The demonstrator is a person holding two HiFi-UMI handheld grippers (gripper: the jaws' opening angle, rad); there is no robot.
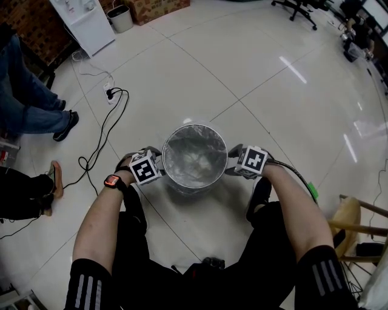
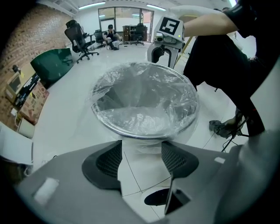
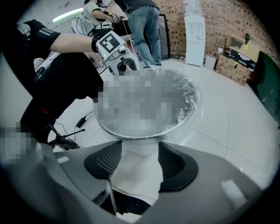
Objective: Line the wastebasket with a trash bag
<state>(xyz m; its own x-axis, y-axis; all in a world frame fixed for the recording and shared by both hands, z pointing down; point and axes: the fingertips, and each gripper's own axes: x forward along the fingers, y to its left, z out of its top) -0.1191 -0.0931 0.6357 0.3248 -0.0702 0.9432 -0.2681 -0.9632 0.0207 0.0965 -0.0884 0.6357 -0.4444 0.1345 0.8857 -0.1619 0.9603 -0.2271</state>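
Note:
The round metal wastebasket (image 1: 171, 174) stands on the tiled floor between my knees. A clear trash bag (image 1: 194, 154) lines it, its film folded out over the rim. My left gripper (image 1: 159, 169) sits against the basket's left side and my right gripper (image 1: 233, 166) against its right side, both pointing steeply down. In the left gripper view the left gripper (image 2: 141, 146) is open, with bag film (image 2: 144, 98) hanging just beyond its pads. In the right gripper view the right gripper (image 3: 140, 151) is open too, below the rim (image 3: 131, 133), with the basket's bagged side in the gap.
A black cable and power strip (image 1: 109, 94) lie on the floor at the left. A standing person's legs (image 1: 30, 103) are at the far left. A wooden chair (image 1: 357, 221) is at the right. A white cabinet (image 1: 82, 21) and a small bin (image 1: 120, 18) stand at the back.

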